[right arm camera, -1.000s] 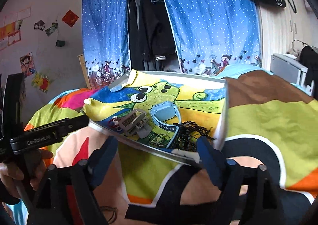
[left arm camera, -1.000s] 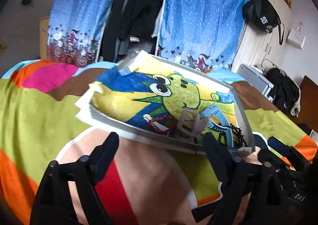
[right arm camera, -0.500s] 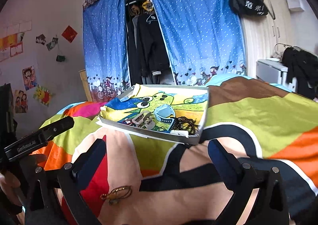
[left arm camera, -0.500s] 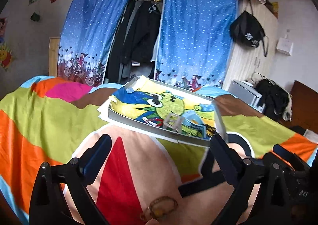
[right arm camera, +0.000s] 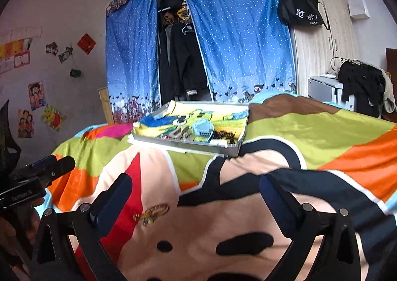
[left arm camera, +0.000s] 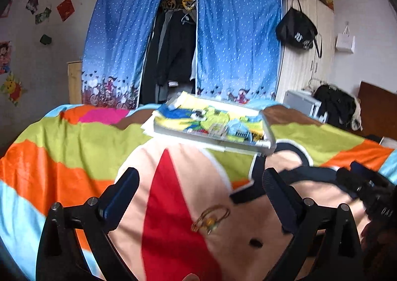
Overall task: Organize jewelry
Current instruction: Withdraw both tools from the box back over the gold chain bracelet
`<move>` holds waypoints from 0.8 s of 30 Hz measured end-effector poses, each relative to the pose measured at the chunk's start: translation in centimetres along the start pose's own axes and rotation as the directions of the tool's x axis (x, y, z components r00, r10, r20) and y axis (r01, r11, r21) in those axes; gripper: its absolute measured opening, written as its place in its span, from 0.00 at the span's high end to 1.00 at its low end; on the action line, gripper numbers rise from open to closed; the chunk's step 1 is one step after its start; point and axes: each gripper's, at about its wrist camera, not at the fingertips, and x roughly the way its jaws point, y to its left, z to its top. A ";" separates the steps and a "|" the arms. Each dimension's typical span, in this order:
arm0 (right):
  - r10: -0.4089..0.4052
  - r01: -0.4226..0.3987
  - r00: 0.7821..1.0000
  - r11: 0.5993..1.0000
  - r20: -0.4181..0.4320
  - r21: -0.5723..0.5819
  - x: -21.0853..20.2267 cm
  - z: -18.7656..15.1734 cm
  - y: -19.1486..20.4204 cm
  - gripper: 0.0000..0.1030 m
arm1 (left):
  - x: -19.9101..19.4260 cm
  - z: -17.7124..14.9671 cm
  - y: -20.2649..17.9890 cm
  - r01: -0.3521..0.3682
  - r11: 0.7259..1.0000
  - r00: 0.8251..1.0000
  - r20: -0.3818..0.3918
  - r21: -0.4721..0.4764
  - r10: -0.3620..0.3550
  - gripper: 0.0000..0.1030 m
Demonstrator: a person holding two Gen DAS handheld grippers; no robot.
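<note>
Both grippers pulled back from tray (left arm camera: 213, 137) since earlier frame. Blanket (left arm camera: 74, 147) soft. Left gripper (left arm camera: 198, 189), right gripper (right arm camera: 193, 194): wide open, empty. Bracelet (left arm camera: 211, 217) loose on blanket, near left gripper. Risk: thin bracelet sinks into fabric, fingers snag cloth.

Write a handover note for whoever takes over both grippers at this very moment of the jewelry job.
Left gripper: open, empty, above the blanket.
Right gripper: open, empty, also above the blanket.
Tray: on the bed ahead, already holding a blue watch, a hair clip and black beads.
Gold bracelet: loose on the blanket, lying nearer than the tray, between the left gripper's fingers in its view.
Done: several pieces sit in the tray.
Left: pick up the bracelet and put it in the tray.
</note>
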 end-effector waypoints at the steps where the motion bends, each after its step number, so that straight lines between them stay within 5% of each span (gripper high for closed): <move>1: 0.002 -0.002 1.000 1.000 -0.008 -0.007 -0.3 -0.5 0.2 0.00 | -0.1 -0.7 0.3 -0.005 1.000 1.000 -0.012 0.004 0.005 0.06; 24: 0.008 -0.016 0.969 0.999 -0.246 -0.032 0.7 -6.7 2.0 0.00 | -0.1 -7.4 1.5 -0.027 0.999 0.972 -0.233 0.016 0.030 0.06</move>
